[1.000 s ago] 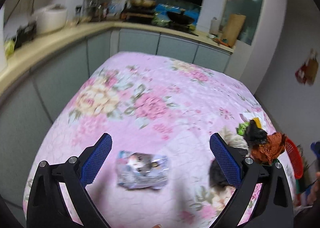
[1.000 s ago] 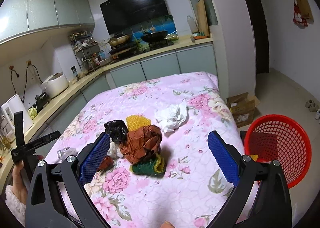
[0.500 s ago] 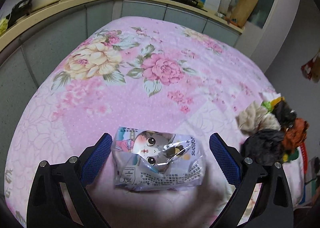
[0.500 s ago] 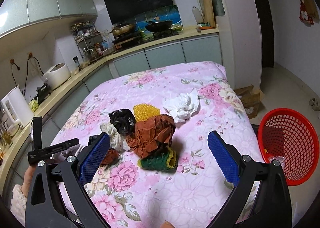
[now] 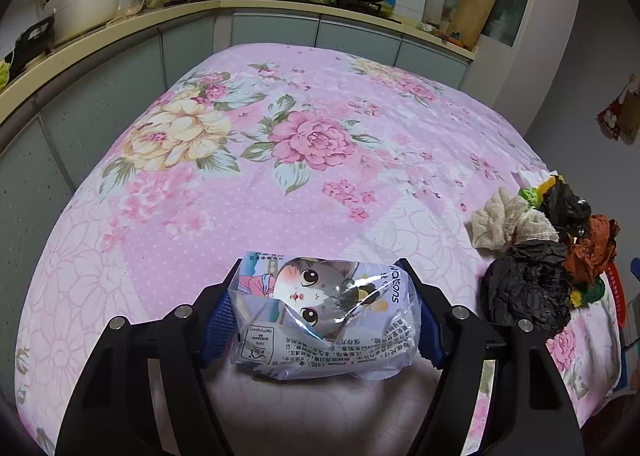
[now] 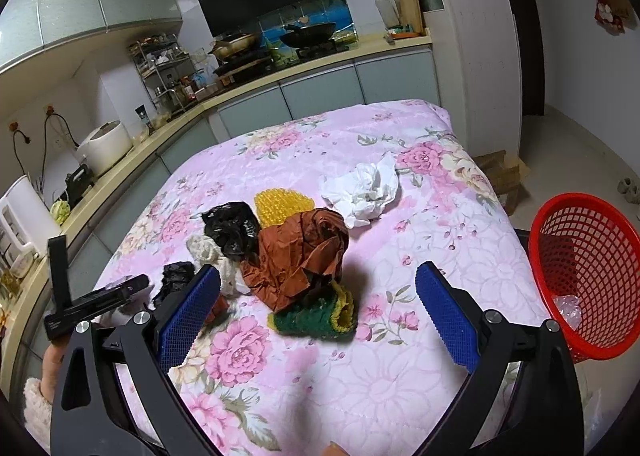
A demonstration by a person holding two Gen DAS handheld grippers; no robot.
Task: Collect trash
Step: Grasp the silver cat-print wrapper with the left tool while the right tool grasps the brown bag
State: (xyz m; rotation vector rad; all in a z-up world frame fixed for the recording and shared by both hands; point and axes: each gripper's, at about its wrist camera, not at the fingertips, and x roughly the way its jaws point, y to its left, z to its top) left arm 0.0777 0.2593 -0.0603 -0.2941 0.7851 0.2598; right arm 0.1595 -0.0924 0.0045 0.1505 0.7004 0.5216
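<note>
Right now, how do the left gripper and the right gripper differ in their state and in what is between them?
The left gripper has just been closing, and its pads press on the cat-print packet. The right gripper stands wide open and holds nothing. The left gripper has only that packet before it; the right gripper faces the trash pile, with the brown crumpled paper nearest. Both have blue pads and hang over the floral cloth.

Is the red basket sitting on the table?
No. The red basket stands off the table's right edge, lower down, beside the floral cover.
</note>
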